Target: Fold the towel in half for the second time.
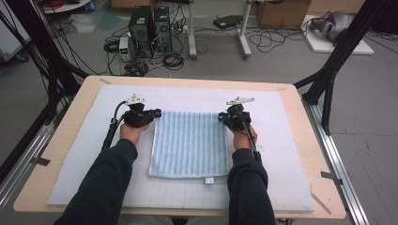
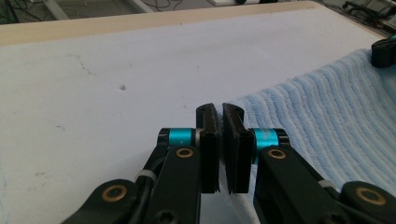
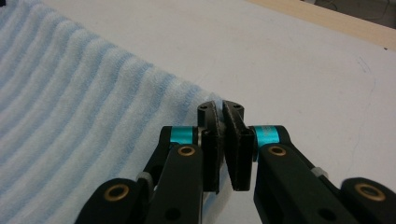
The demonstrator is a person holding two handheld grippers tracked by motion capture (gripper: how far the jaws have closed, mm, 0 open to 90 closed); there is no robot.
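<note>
A light blue striped towel (image 1: 190,140) lies flat on the white mat (image 1: 281,159). My left gripper (image 1: 157,113) is at the towel's far left corner and my right gripper (image 1: 220,116) at its far right corner. In the left gripper view the black jaws (image 2: 219,110) stand together with the corner of the towel (image 2: 327,107) pinched at their tips. In the right gripper view the jaws (image 3: 220,107) are likewise pressed together on the corner of the towel (image 3: 70,93). Both corners rest low on the mat.
The mat covers most of a wooden table (image 1: 65,126). A small white label (image 1: 210,180) sticks out at the towel's near edge. Beyond the table's far edge, computers (image 1: 150,30) and cables lie on the floor. Black frame posts (image 1: 328,79) flank the table.
</note>
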